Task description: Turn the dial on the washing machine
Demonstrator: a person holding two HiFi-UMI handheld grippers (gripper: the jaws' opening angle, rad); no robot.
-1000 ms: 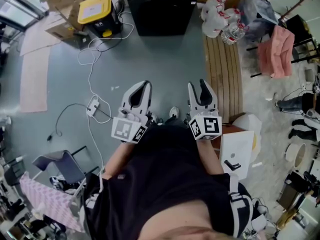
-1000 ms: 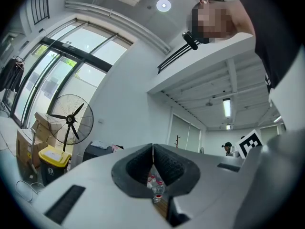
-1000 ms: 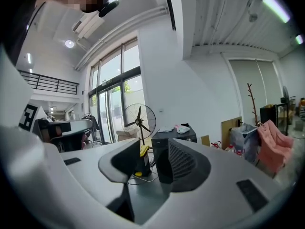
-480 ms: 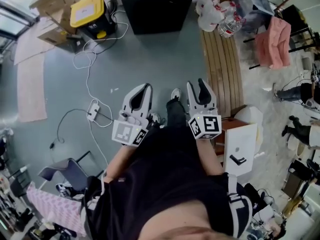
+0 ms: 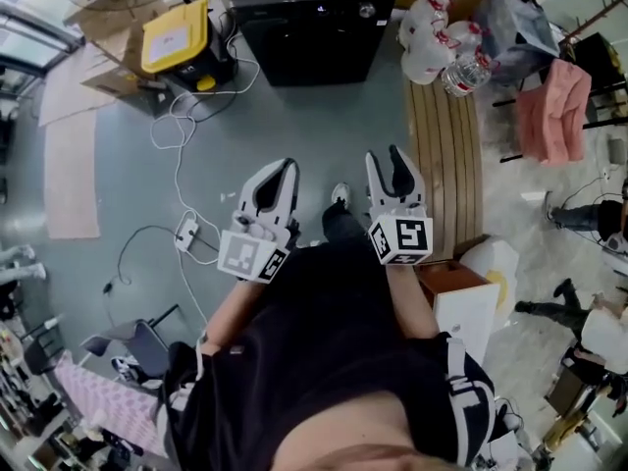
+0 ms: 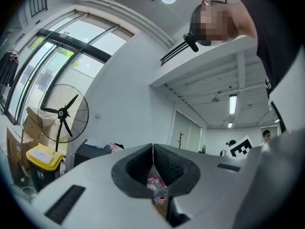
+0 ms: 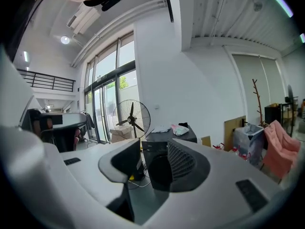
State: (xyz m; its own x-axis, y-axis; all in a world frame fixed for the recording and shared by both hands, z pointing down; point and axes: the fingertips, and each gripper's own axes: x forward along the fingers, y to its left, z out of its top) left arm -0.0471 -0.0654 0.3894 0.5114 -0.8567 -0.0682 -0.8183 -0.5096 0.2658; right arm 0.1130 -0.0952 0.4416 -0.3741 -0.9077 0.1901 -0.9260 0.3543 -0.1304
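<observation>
Washing machine (image 5: pixel 312 37) well ahead of left tongs (image 5: pixel 285 168), clenched empty, and right tongs (image 5: pixel 384 160), released.

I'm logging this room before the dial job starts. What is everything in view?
washing machine: one, black, top centre of the head view
lidded box: one, yellow lid, left of the machine
power strip: one, white, lower left of the machine
water bottles: several, clear, right of the machine
slatted board: one, wooden, just below the bottles
cloth: one, pink, far right
fan: one, black, left of the machine
left claw: one, white, shut, empty
right claw: one, white, open, empty
</observation>
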